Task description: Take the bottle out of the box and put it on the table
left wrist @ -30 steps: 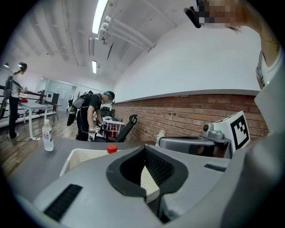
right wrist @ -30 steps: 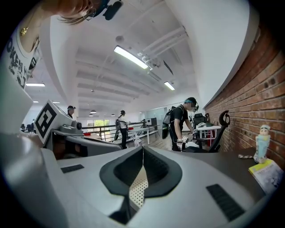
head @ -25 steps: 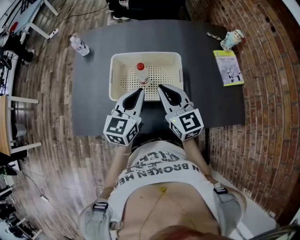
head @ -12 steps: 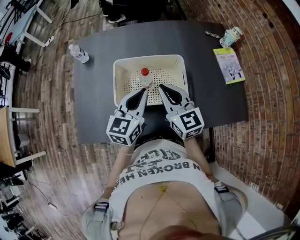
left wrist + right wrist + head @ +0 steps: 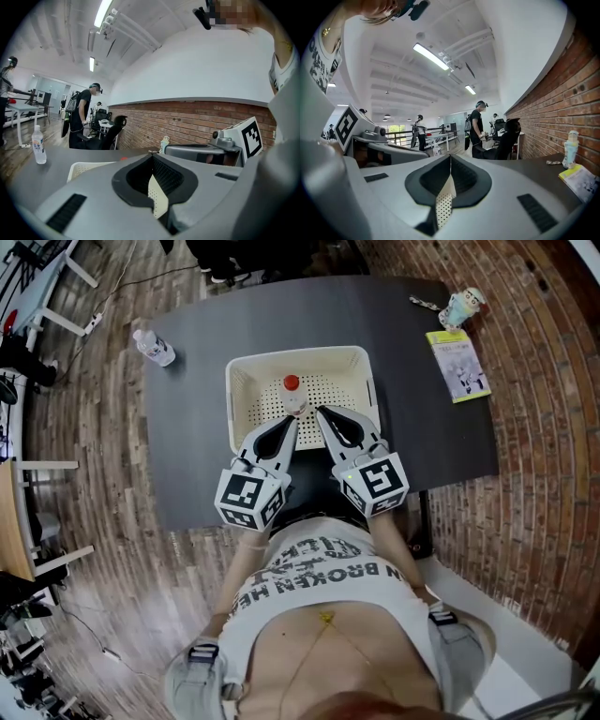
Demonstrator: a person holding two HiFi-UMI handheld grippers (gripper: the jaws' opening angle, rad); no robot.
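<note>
fingers closed, empty, on left gripper (image 5: 288, 422) and right gripper (image 5: 320, 412), one bottle (image 5: 292, 396) in one box (image 5: 233, 404)

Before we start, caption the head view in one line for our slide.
Left gripper and right gripper, both shut, point over the box rim at the upright bottle inside.

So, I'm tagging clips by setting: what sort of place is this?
Likely an open-plan office or lab workspace: a long brick wall, a black office chair, and overhead strip lights.
</note>
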